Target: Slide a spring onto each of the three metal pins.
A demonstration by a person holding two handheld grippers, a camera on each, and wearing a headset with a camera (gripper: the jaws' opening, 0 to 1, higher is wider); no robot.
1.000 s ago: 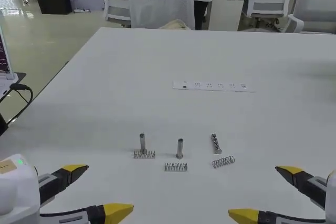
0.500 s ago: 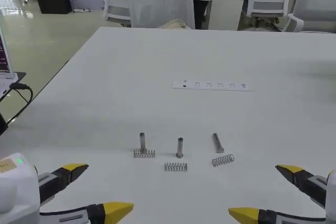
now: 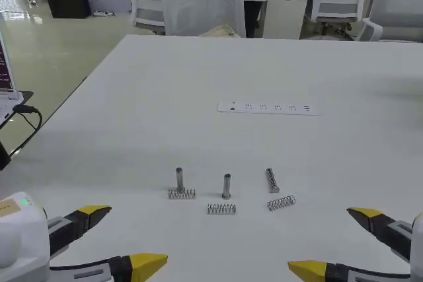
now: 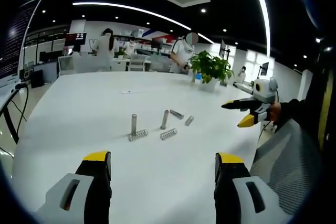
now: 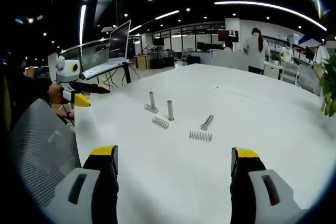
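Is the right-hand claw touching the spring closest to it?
Apart. The right gripper view shows a stretch of bare table between the right gripper and the nearest spring. Its jaws are open and hold nothing.

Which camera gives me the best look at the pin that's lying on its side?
The right gripper view: the lying pin is closest there, clear of the upright pins, its spring in front. The head view shows it small and foreshortened; the left gripper view shows it small, beyond the upright pins.
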